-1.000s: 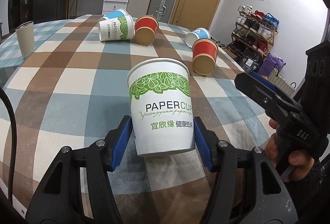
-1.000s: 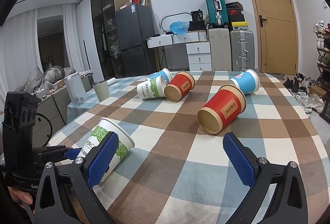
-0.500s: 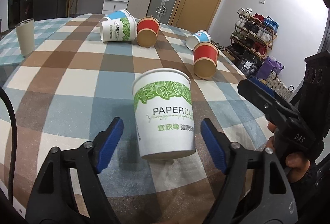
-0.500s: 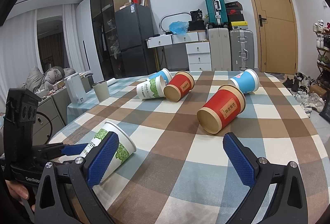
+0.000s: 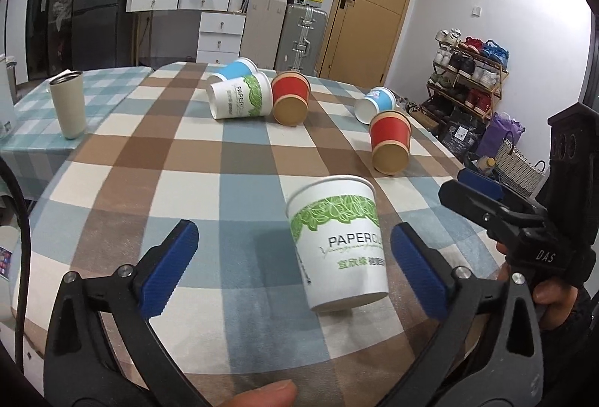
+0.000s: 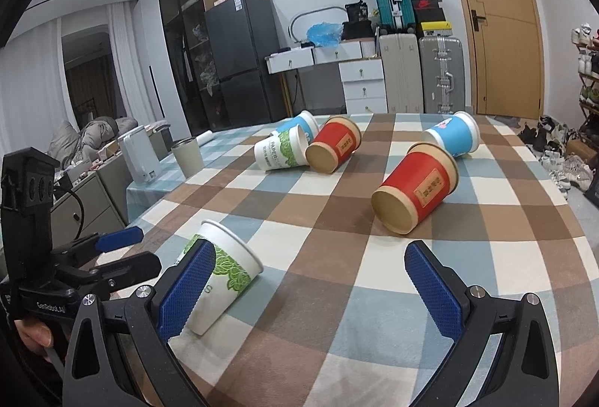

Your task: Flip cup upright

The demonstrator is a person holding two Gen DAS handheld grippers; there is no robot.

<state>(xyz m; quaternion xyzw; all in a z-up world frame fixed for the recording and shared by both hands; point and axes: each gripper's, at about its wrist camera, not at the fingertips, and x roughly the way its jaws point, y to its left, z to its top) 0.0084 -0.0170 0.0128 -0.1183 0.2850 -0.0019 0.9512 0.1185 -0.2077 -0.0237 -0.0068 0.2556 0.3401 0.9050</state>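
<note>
White paper cup (image 5: 338, 242) stands untouched between wide-open left gripper (image 5: 295, 264) pads.

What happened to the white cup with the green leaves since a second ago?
The left gripper let go: its blue fingers spread wide and drew back. The white paper cup with green leaves now stands upright on the checked tablecloth, free. The right gripper stayed open, and the five tipped cups farther back did not move.
</note>
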